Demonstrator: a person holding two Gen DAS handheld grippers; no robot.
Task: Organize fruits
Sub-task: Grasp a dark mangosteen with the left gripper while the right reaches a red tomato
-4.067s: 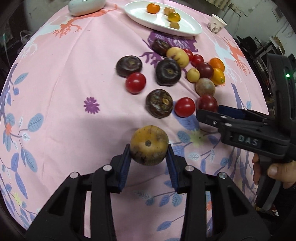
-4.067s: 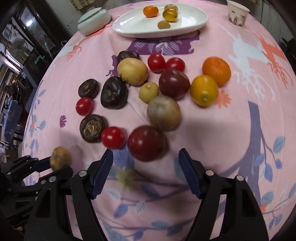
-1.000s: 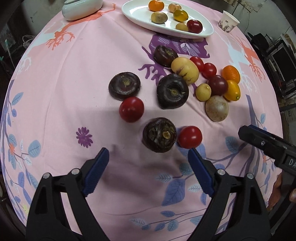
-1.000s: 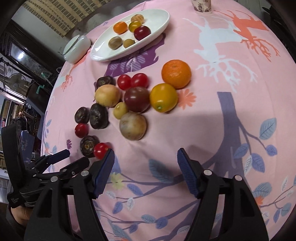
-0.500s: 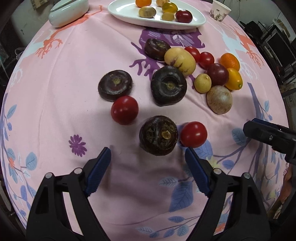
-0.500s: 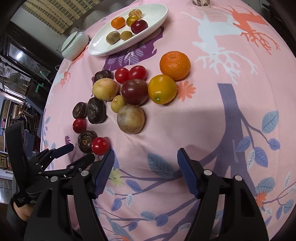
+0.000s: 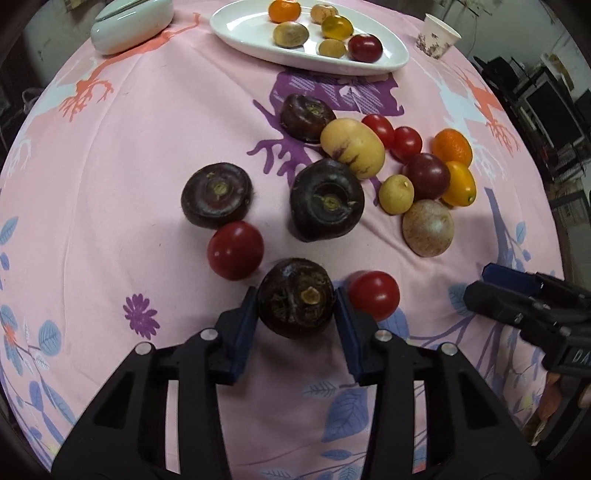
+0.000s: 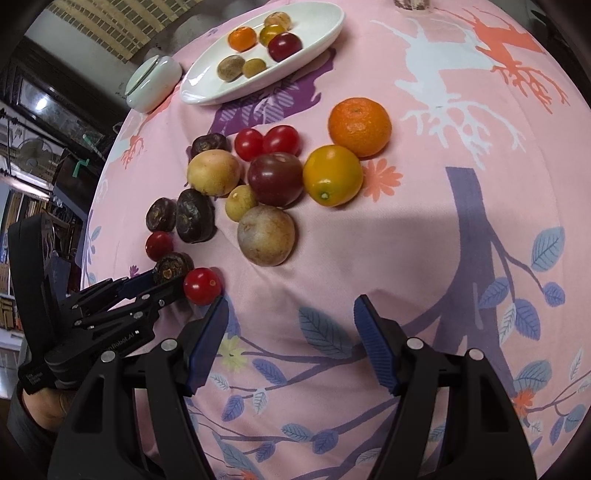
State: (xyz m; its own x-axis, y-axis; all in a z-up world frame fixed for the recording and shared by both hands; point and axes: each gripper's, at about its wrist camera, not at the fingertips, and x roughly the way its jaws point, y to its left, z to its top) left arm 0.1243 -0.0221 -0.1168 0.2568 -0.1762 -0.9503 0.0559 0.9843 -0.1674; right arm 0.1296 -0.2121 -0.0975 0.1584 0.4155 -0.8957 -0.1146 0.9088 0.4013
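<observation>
A dark brown-purple round fruit (image 7: pixel 295 299) lies on the pink cloth between the blue pads of my left gripper (image 7: pixel 295 293). The jaws are closing and both pads touch its sides. In the right wrist view the same fruit (image 8: pixel 170 266) sits in the left gripper (image 8: pixel 162 282) at the far left. A red tomato (image 7: pixel 373 300) rests right beside the left gripper's right finger. The white oval plate (image 7: pixel 251 40) at the back holds several small fruits. My right gripper (image 8: pixel 290 306) hangs open over bare cloth with nothing between its fingers.
Loose fruit is clustered mid-table: two more dark fruits (image 7: pixel 327 205), a second tomato (image 7: pixel 235 249), a yellow-purple melon (image 7: pixel 352 147), a brownish ball (image 8: pixel 266 240), an orange (image 8: pixel 359 126). A paper cup (image 7: pixel 437 40) and a pale lidded dish (image 7: pixel 129 22) stand at the back.
The left gripper's jaws have come in from wide apart onto the dark fruit, which now sits between the pads instead of ahead of them. The right gripper has kept still.
</observation>
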